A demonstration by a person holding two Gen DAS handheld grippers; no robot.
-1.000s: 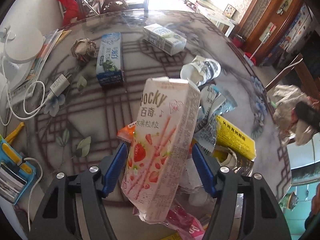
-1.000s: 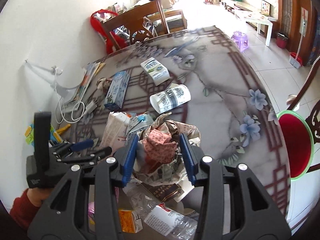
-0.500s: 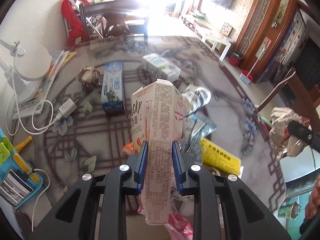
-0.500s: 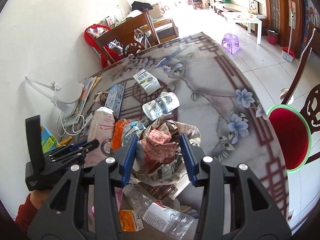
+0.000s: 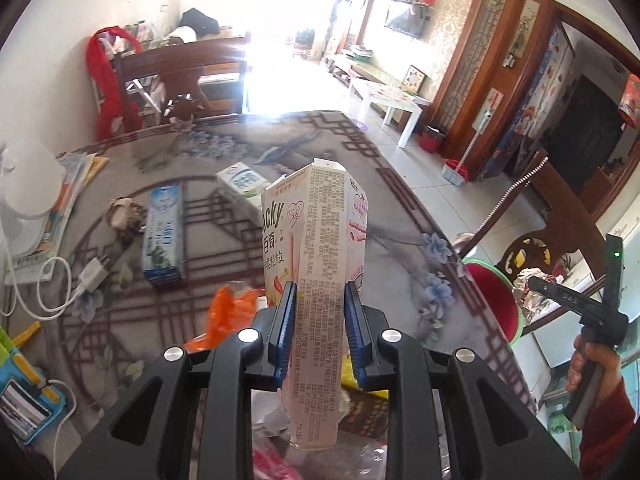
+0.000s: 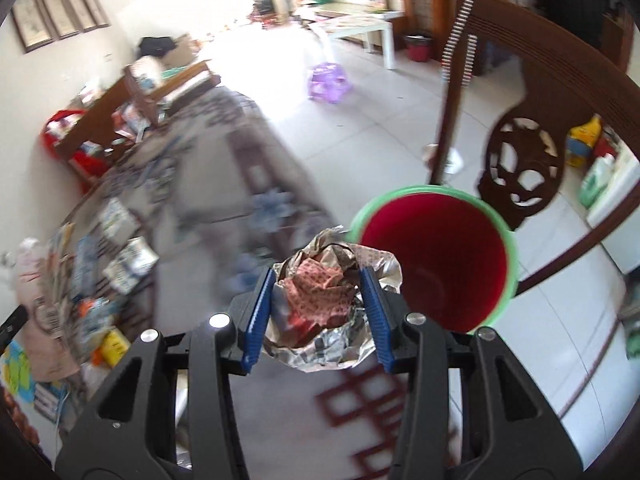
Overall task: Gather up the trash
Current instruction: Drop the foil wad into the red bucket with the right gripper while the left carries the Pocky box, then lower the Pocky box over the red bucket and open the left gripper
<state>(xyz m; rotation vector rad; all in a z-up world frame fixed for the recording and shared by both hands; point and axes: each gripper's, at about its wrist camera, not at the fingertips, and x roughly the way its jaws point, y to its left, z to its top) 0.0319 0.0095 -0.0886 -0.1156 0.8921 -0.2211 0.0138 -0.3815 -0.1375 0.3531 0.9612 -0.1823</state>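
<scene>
Red bin [image 6: 436, 264] empty; right claw [image 6: 317, 308] clamps foil wad [image 6: 320, 300]; left claw [image 5: 318, 332] clamps Pocky box [image 5: 316, 280].

The left gripper [image 5: 318, 332] clamps a pink Pocky box [image 5: 316, 280] (upright) above the table [image 5: 400, 216].

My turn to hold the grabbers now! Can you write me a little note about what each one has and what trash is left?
Left gripper: shut on the pink Pocky box, lifted above the table.
Right gripper: its fingers have just been opening a little, with the crumpled foil wad between them, beside the red bin.
Done: both pieces picked up.
Left: drop both in the bin, then fetch the blue carton, white carton, orange wrapper and paper ball.
</scene>
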